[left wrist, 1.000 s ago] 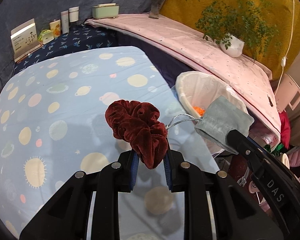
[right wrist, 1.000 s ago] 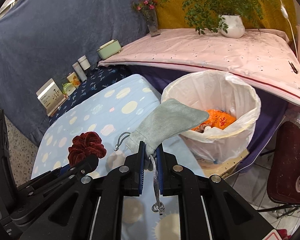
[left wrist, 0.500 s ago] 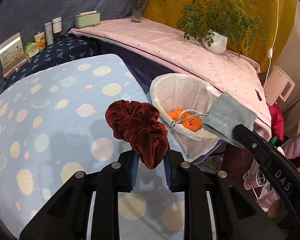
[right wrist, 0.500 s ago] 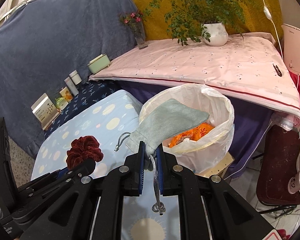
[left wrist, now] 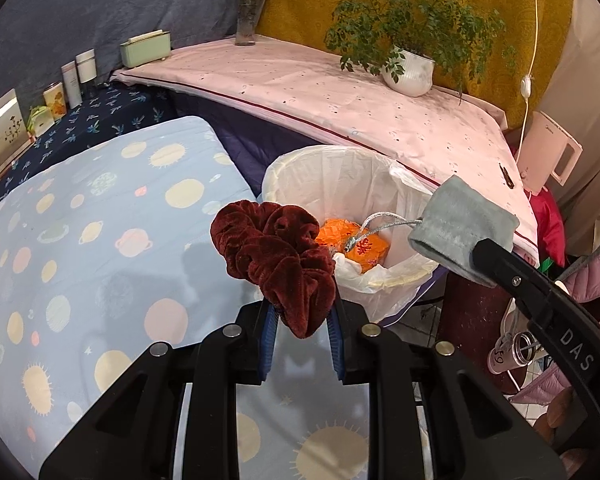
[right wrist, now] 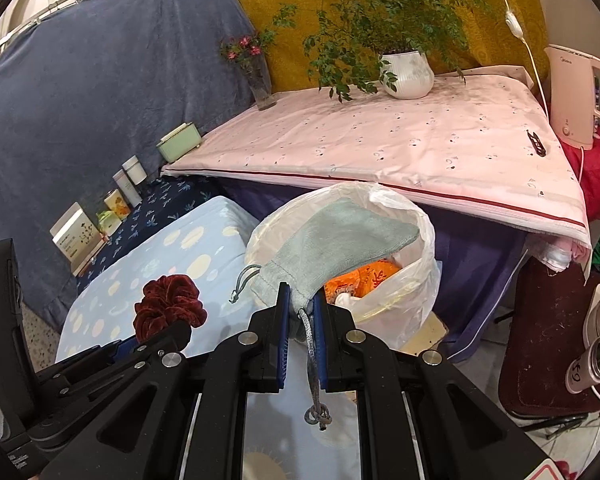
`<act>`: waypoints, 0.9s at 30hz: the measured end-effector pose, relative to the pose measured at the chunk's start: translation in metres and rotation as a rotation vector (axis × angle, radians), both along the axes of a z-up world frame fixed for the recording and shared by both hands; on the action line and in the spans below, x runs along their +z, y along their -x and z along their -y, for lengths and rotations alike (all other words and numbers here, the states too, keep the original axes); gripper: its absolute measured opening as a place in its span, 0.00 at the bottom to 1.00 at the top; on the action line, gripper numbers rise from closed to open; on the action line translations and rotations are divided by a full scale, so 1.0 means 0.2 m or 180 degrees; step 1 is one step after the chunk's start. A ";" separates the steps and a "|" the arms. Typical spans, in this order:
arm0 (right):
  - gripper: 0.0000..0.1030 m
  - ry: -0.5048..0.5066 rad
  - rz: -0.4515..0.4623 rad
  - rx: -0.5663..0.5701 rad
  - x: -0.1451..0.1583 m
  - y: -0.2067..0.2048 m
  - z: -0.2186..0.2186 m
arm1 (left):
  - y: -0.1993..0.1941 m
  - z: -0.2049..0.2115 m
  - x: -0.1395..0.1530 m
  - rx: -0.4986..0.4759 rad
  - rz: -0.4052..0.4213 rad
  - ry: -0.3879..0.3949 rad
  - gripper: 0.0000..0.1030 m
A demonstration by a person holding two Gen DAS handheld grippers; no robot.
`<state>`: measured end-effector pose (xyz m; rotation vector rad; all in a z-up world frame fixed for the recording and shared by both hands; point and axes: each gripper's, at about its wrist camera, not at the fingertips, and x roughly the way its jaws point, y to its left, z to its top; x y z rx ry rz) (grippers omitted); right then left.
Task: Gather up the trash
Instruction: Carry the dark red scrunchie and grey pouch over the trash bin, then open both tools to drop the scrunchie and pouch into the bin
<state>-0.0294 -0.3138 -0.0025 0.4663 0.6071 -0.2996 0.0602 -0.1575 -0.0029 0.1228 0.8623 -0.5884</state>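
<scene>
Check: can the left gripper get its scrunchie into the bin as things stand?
Probably yes. The left gripper holds the scrunchie beside the bin, whose mouth gapes open; only the pouch hovers nearby.

Both views are evenly and softly lit from above, with faint shadows cast on the planet-print sheet. Strong fisheye bending and black vignetting are seen at the corners. Focus is sharp throughout, and no glare is seen.

Dark red scrunchie between left gripper fingers, beside lined trash bin.
</scene>
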 end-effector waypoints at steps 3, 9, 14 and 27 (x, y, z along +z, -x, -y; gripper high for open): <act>0.10 0.0007 -0.0012 -0.0022 -0.01 -0.01 0.03 | -0.01 0.03 -0.01 -0.0036 -0.0014 -0.0022 0.21; 0.10 -0.0002 -0.0015 -0.0090 -0.03 -0.01 0.09 | -0.06 0.11 -0.04 -0.0108 -0.0055 -0.0054 0.21; 0.10 -0.0011 -0.0033 -0.0168 -0.05 -0.04 0.16 | -0.11 0.18 -0.05 -0.0183 -0.0071 -0.0037 0.22; 0.11 0.0045 -0.0096 -0.0202 -0.09 -0.21 0.27 | -0.29 0.40 -0.09 -0.0256 -0.0072 0.0009 0.52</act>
